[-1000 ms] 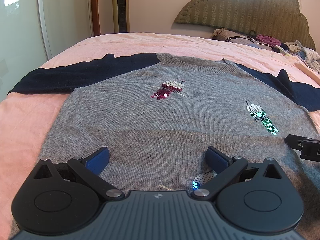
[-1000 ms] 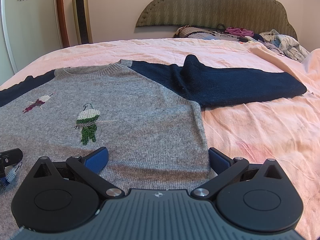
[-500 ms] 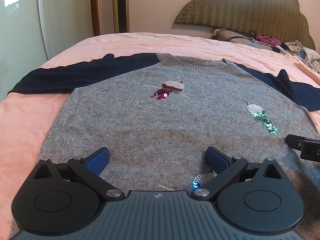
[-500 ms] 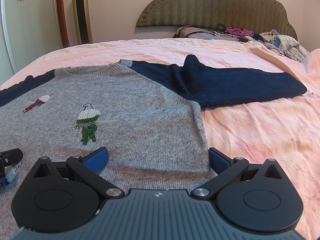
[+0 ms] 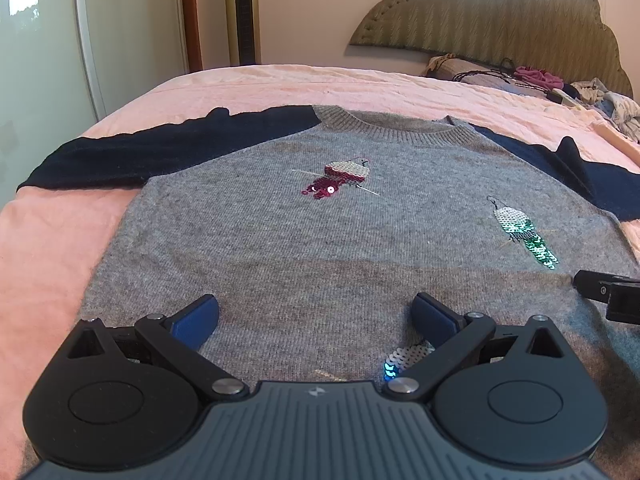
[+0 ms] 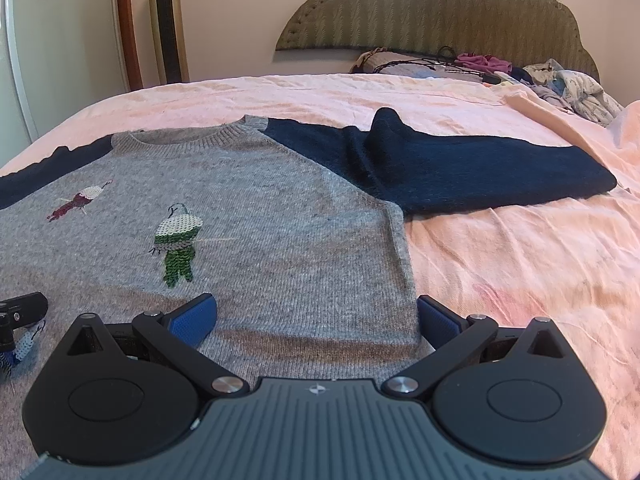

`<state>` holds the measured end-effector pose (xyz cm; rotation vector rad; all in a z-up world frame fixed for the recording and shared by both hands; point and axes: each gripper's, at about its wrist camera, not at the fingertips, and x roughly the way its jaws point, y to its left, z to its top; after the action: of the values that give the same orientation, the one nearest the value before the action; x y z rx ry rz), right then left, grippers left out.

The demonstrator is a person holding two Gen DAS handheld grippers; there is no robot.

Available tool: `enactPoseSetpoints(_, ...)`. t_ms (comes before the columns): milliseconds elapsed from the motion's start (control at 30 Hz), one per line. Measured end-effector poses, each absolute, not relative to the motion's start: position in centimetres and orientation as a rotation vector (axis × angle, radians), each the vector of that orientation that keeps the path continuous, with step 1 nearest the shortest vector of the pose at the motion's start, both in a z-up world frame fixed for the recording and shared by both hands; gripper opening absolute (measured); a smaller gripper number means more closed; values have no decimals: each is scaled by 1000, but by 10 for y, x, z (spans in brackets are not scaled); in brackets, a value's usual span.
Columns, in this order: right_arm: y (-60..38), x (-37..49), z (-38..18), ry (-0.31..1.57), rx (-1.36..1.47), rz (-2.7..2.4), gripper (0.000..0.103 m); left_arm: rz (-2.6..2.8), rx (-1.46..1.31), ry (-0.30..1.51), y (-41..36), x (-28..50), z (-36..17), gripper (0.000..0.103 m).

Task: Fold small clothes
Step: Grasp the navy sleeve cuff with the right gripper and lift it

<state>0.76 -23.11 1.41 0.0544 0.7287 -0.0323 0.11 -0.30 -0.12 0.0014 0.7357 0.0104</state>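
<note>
A small grey sweater (image 5: 320,240) with navy sleeves and sequin birds lies flat, front up, on a pink bed. Its left sleeve (image 5: 140,152) stretches out to the left. Its right sleeve (image 6: 460,164) stretches right with a raised fold. My left gripper (image 5: 316,316) is open and empty over the sweater's lower hem, left of centre. My right gripper (image 6: 316,316) is open and empty over the lower right corner of the sweater (image 6: 280,240), its right finger past the side edge. The right gripper's tip shows in the left wrist view (image 5: 608,292).
The pink bedsheet (image 6: 520,260) spreads around the sweater. A pile of clothes and cables (image 6: 500,68) lies by the padded headboard (image 6: 440,12). A tower fan (image 5: 244,12) and a wall stand beyond the bed on the left.
</note>
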Motion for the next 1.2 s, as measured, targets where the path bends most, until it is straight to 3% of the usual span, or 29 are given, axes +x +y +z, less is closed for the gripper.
enactPoseSetpoints(133,-247,14,29,757,75,89,103,7,-3,734,-1,0,-1,103)
enactPoseSetpoints(367,-376,21,82,449,337,-47,103,4,-5,733,0,0,0,103)
enactPoseSetpoints(567,-527,70,49,424,788,-333,103,2,-7,733,0,1,1,103)
enactPoseSetpoints(700,-567,88,10,459,989,-388,80,2,-7,733,0,1,0,103)
enactPoseSetpoints(833,-557,99,10,443,962,-409,77,3,-7,733,0,1,0,103)
enactPoseSetpoints(867,-552,103,10,450,933,-407,70,3,-7,733,1,0,0,103)
enactPoseSetpoints(900,-550,107,12,471,891,-408,41,2,-7,732,0,1,0,103)
enactPoseSetpoints(933,-557,110,14,507,855,-419,22,2,-7,732,0,1,0,103)
enactPoseSetpoints(967,-559,109,13,521,850,-423,15,2,-7,732,0,1,1,103)
enactPoseSetpoints(1200,-469,86,73,440,745,-104,15,-1,-18,730,2,2,1,103)
